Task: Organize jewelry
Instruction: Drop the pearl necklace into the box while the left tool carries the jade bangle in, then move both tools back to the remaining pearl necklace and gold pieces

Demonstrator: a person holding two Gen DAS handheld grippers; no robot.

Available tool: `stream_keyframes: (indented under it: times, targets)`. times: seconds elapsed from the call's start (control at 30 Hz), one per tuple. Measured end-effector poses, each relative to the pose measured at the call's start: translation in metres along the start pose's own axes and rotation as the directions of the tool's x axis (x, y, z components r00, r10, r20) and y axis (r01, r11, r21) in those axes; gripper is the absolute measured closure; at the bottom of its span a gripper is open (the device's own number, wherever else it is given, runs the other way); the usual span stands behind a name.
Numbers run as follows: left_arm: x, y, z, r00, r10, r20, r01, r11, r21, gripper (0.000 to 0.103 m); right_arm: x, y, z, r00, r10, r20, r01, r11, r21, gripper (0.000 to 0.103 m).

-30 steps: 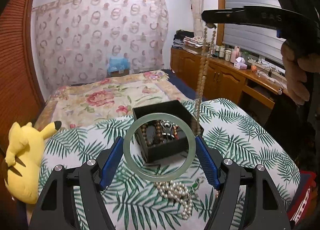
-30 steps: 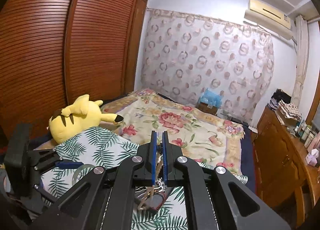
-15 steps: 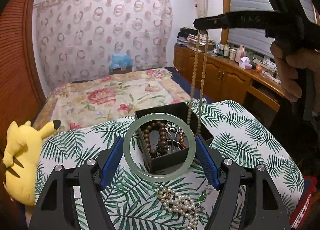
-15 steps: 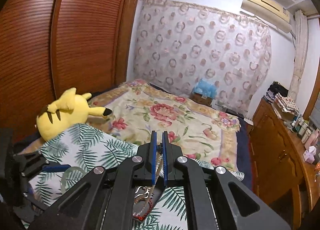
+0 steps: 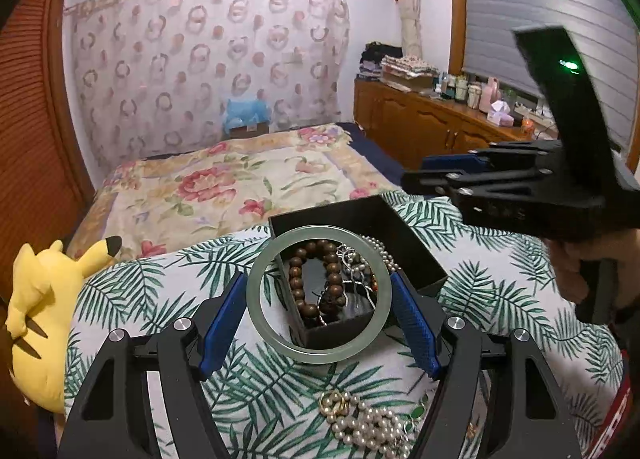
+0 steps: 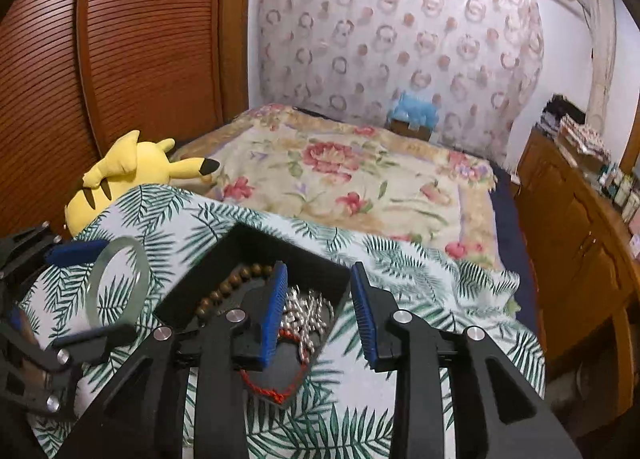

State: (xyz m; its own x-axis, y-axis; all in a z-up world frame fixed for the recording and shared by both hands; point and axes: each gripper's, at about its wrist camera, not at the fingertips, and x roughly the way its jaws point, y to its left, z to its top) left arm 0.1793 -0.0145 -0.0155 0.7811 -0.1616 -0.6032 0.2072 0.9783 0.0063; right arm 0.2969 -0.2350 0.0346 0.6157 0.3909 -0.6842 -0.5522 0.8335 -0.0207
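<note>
While our left gripper (image 5: 319,313) clamps the pale green jade bangle (image 5: 319,355) across its width just above the black jewelry box (image 5: 340,215), our empty, parted right gripper (image 6: 319,313) hovers over it, and we judge the bangle stiff, slick and breakable.

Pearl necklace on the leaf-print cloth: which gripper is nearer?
Left. The left gripper, holding the jade bangle, hovers just above the pearl necklace; the right gripper is over the black box.
</note>
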Motion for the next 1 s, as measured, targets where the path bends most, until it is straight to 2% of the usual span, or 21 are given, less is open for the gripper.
stream_keyframes:
  times: [0.27, 0.5, 0.6, 0.67, 0.87, 1.0]
  targets:
    - [0.043, -0.013, 0.007, 0.998, 0.024, -0.061, -0.022, 0.999, 0.023, 0.034, 0.000, -0.029, -0.037, 0.999, -0.022, -0.026, 0.023, 0.999, 0.043, 0.068]
    - [0.061, -0.023, 0.015, 0.995, 0.043, -0.088, -0.040, 0.998, 0.043, 0.034, -0.003, -0.048, -0.065, 0.998, -0.036, -0.042, 0.039, 0.997, 0.068, 0.068]
    - [0.063, -0.024, 0.019, 0.995, 0.046, -0.086, -0.044, 0.998, 0.036, 0.032, -0.005, -0.051, -0.073, 0.998, -0.037, -0.045, 0.040, 0.997, 0.070, 0.068]
    - [0.062, -0.026, 0.021, 0.996, 0.047, -0.078, -0.044, 0.998, 0.033, 0.024, -0.007, -0.051, -0.078, 0.998, -0.038, -0.045, 0.040, 0.997, 0.067, 0.068]
    - [0.043, -0.025, 0.015, 0.998, 0.033, -0.061, -0.031, 0.999, 0.036, 0.023, -0.019, -0.034, -0.088, 0.999, -0.027, -0.024, 0.028, 0.999, 0.036, 0.068]
    - [0.023, -0.020, 0.004, 0.998, 0.023, -0.057, -0.021, 0.999, 0.037, 0.023, -0.030, -0.011, -0.095, 1.000, 0.009, 0.000, -0.009, 1.000, 0.008, 0.068]
